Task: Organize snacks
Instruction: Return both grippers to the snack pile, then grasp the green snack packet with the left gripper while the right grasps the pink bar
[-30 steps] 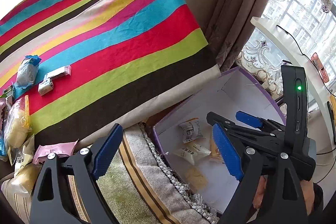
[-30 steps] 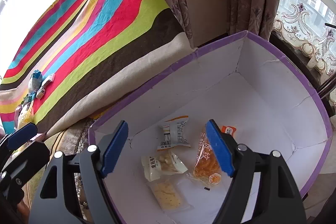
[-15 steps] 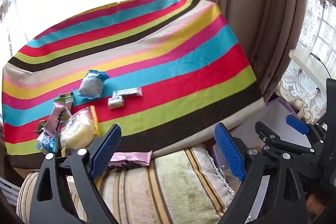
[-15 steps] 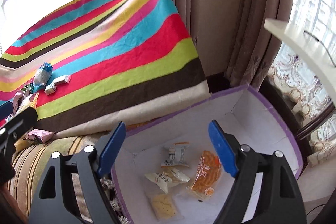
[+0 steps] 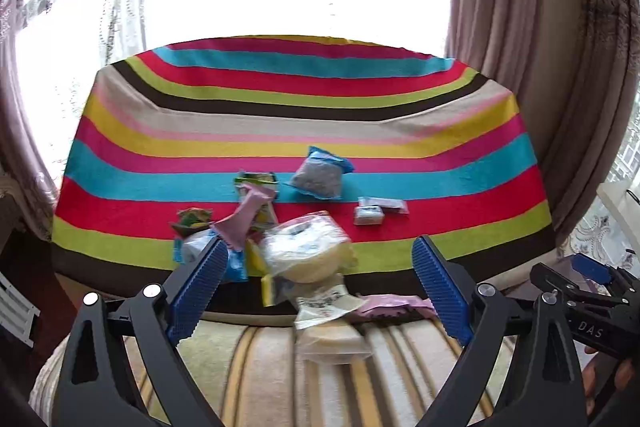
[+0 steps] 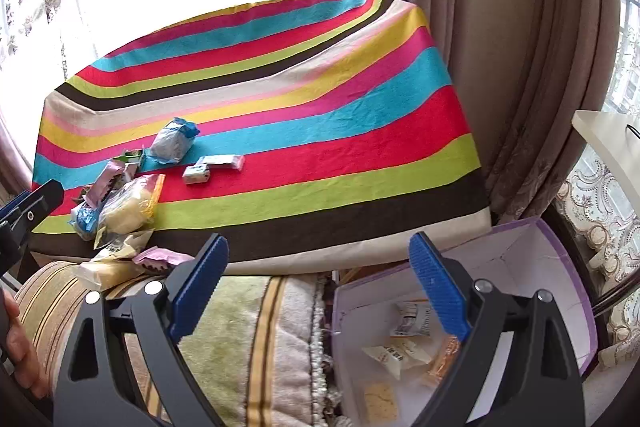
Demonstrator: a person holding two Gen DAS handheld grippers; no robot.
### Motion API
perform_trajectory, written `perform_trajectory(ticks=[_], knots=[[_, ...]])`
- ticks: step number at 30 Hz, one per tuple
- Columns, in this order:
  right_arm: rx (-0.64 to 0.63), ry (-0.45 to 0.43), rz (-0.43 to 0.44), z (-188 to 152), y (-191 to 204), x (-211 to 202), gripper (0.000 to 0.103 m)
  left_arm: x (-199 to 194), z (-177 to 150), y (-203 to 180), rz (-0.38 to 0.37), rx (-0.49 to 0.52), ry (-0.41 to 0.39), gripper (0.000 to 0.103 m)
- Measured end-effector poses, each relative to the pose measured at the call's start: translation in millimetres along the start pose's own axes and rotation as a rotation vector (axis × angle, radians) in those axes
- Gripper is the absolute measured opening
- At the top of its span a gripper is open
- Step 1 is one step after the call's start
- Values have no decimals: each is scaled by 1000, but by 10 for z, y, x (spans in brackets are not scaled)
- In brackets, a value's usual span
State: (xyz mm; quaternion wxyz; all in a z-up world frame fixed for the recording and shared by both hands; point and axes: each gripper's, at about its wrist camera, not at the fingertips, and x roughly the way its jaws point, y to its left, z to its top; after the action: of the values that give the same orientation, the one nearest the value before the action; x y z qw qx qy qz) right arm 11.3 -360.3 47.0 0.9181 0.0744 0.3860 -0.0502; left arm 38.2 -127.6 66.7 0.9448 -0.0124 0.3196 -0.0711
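Snack packets [image 5: 308, 259] lie heaped at the near edge of a striped cloth [image 5: 304, 131], spilling onto the striped cushion [image 5: 256, 367] below, as the left gripper [image 5: 318, 291] hangs above them with its blue-padded jaws spread wide and nothing between them. Nearest sits a clear bag of pale yellow snacks [image 5: 334, 343] on the cushion, with a pink wrapper [image 5: 390, 304] beside it at the cloth's hem. Farther back on the cloth rest two small white boxes [image 5: 378, 209] and a blue-topped grey pouch [image 5: 320, 175], set apart from the heap. Off to the right, the right gripper [image 6: 318, 291], its jaws likewise wide and empty, points over the cushion and the corner of a purple-rimmed white box [image 6: 568, 267], where several packets [image 6: 400, 351] already lie on the floor of the box. Brown curtains [image 6: 500, 47] and a bright window close the scene behind
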Motion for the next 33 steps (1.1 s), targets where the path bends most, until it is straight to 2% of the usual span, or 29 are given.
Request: perform_trajectory(ticks=[2,8,14,18,22,33], knots=[[-45,32,39,-36,178,64,92,35,-20,199,16,-29,31,90],[-169,92,65,-103,592,207,92,75,-112,738,64,-121,90,89],[-272,149,85,-148,848,364,92,111,-173,1093,100,-199,128,88],[-314,182,91,-147,960,473,92,208,-194,1245,89,-245,171,87],[-341,213,102,-141,1045,601,92,290,-201,1328,80,-269,200,80],[-399,276,131,-102,1184,908,91,513,-120,1433,64,-294,220,79]])
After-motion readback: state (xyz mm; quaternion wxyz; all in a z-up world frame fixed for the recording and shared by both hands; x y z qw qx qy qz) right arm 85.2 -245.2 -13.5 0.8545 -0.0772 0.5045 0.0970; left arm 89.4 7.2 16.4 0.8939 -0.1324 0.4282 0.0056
